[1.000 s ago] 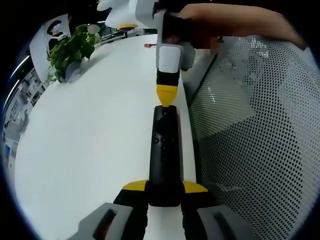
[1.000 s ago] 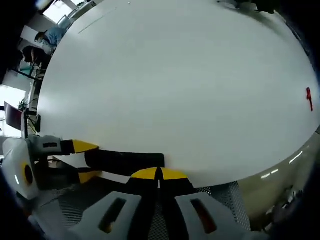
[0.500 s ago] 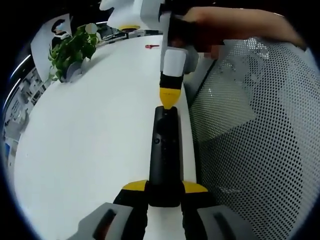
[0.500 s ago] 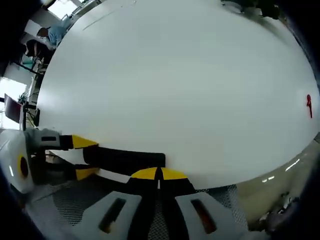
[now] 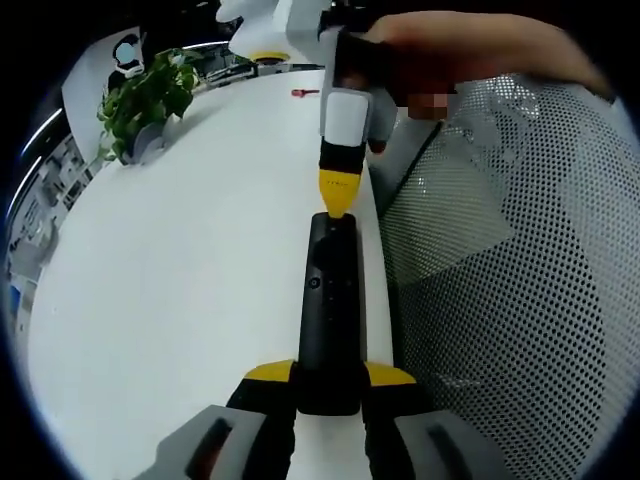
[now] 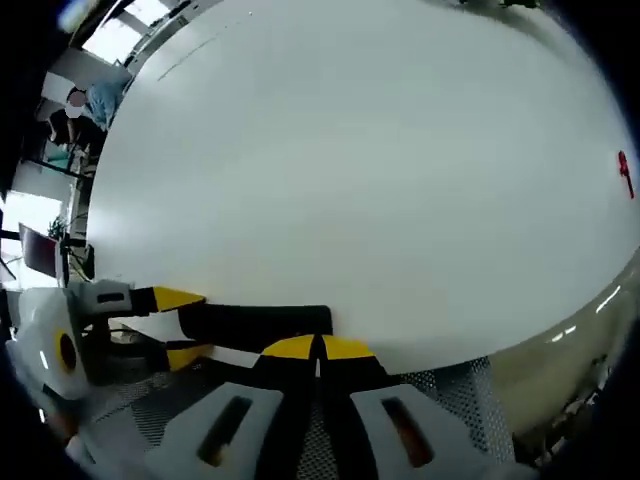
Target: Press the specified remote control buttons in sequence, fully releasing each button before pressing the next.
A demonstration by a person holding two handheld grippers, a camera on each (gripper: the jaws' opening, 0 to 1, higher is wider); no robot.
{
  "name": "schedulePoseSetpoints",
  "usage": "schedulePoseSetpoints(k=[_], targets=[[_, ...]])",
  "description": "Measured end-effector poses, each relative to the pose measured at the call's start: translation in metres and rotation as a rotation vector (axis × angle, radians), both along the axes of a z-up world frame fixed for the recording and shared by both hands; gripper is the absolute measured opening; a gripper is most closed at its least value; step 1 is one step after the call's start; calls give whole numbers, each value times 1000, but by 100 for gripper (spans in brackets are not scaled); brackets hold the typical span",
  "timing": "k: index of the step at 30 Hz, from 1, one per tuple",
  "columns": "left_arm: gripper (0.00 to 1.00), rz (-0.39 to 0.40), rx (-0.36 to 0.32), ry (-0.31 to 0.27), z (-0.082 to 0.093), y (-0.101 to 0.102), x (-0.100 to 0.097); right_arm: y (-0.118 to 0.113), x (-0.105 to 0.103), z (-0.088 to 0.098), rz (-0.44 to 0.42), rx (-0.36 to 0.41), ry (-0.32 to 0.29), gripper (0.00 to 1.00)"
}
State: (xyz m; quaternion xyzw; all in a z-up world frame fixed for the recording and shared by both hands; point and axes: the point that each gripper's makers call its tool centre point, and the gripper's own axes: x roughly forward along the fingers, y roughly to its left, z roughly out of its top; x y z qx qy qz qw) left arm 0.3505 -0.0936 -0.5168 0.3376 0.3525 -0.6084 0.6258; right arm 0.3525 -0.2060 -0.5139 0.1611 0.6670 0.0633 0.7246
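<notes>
Two grippers on one black remote (image 5: 330,310), lying along the white tabletop's (image 5: 180,260) edge beside a mesh chair back (image 5: 500,260). Left gripper (image 5: 330,375) clamped on the remote's near end, yellow fingers (image 5: 270,373) either side. Right gripper (image 5: 337,205), fingers together, tip touching the remote's far end, as half a second earlier. No readable writing. Potted plant (image 5: 140,100) at the far corner; small red mark (image 6: 625,172) near another edge.

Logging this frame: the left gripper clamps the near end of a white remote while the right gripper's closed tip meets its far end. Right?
One error: the remote is black, not white, as the left gripper view shows. The left gripper clamps its near end and the right gripper, closed, meets its far end.
</notes>
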Motion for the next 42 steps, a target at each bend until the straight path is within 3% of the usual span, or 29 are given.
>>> schedulePoseSetpoints(k=[27,39,42], targets=[[25,-1,0,1,0,-1,-1,6,0,0,124,-87,-35,0],[25,2,-7,1,0,0,0,6,0,1,100,-80,-11,0],[25,2,-7,1,0,0,0,11,-2,0,98,-49,8,0]])
